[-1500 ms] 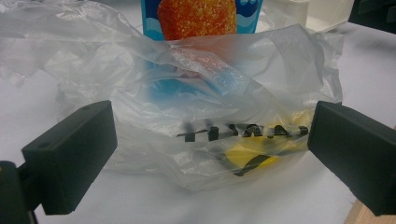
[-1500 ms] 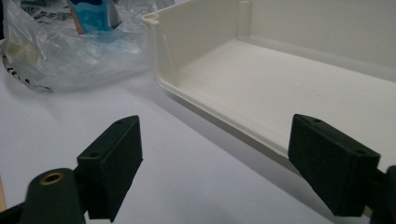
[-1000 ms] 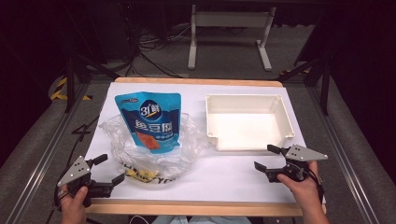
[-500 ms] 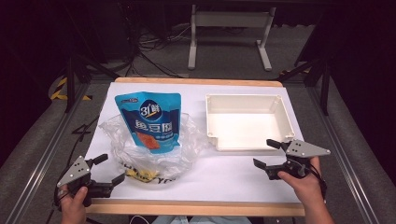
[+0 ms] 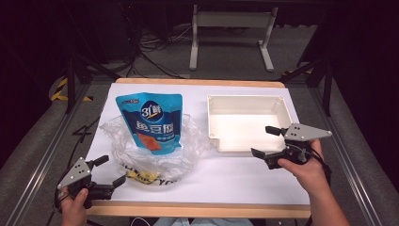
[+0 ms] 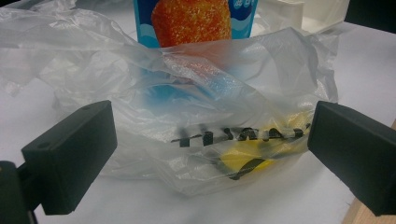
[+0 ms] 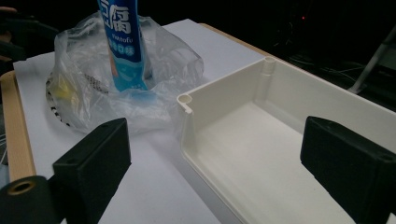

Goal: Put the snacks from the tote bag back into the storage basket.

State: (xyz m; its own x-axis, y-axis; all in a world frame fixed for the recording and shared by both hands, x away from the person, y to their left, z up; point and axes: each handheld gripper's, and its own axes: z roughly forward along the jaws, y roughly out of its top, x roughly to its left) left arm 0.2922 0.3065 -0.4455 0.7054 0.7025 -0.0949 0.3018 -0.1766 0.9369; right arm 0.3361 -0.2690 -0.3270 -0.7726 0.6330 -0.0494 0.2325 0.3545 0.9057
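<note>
**Bench contents: one pouch, one bag, one tray, two hand-held grippers**

Bench [image 5: 235,188]: a white-covered top with a wooden edge is seen in the high view, and dark floor lies around it.

Blue pouch [image 5: 151,120]: a printed snack pouch is laid in the left half of the bench, its top towards the far edge. Its lower end is tucked into the plastic bag. An orange picture is printed on its front, as is shown in the left gripper view [image 6: 194,21].

Plastic bag [image 5: 155,155]: a clear, crumpled bag is spread around the foot of the pouch, towards the near left corner. Black lettering and a yellow patch are seen through the film [image 6: 243,156]; what the yellow item is cannot be told. In the right gripper view the bag [image 7: 93,88] is seen lying just beside the tray's corner.

White tray [image 5: 249,120]: a shallow rectangular tray is set in the right half of the bench, nearer the far edge. Its rim and a corner post are shown in the right gripper view [image 7: 187,100].

Left gripper [image 5: 108,170]: it is held at the near left corner. Its fingers are spread wide apart, pointed at the bag, with nothing held between them.

Right gripper [image 5: 266,141]: it is held at the near right corner of the tray. Its fingers are parted and nothing is gripped; the tray's near wall is framed between them.
</note>
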